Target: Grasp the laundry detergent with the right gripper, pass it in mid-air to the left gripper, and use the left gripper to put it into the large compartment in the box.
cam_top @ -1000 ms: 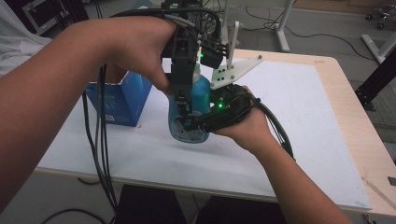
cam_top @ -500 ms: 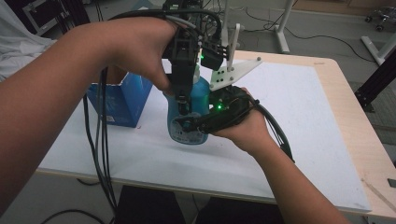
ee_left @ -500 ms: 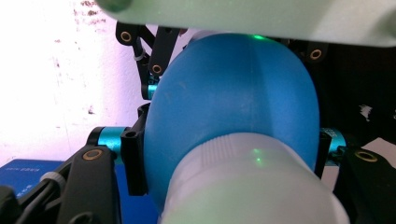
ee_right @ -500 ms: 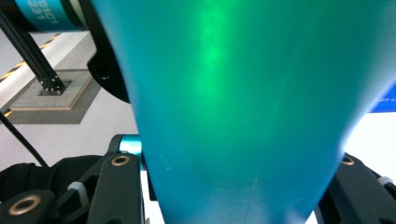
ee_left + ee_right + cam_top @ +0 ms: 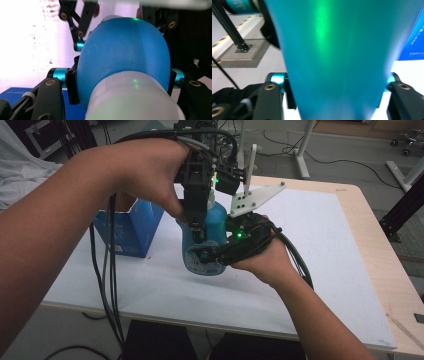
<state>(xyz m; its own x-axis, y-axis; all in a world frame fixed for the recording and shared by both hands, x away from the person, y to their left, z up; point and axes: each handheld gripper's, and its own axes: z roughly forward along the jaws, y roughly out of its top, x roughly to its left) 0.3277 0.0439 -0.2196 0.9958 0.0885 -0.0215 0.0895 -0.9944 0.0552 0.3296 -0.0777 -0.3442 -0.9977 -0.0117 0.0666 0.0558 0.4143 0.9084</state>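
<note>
A blue bottle (image 5: 217,222) with a white cap (image 5: 132,100) stands on the white board, held by both grippers. My left gripper (image 5: 201,227) comes down from above, and its jaws are shut on the bottle's (image 5: 122,52) rounded shoulder just below the cap. My right gripper (image 5: 212,256) reaches in from the right, low on the bottle. In the right gripper view the bottle's body (image 5: 337,50) sits between the two jaws, which press on both its sides. The right gripper's linkage (image 5: 80,30) appears beyond the bottle in the left gripper view.
A blue carton (image 5: 132,227) stands just left of the bottle. The white board (image 5: 325,245) covers a wooden table (image 5: 395,275). Cables (image 5: 107,270) hang from the left hand over the table's front edge. Stand legs and cables lie on the floor behind.
</note>
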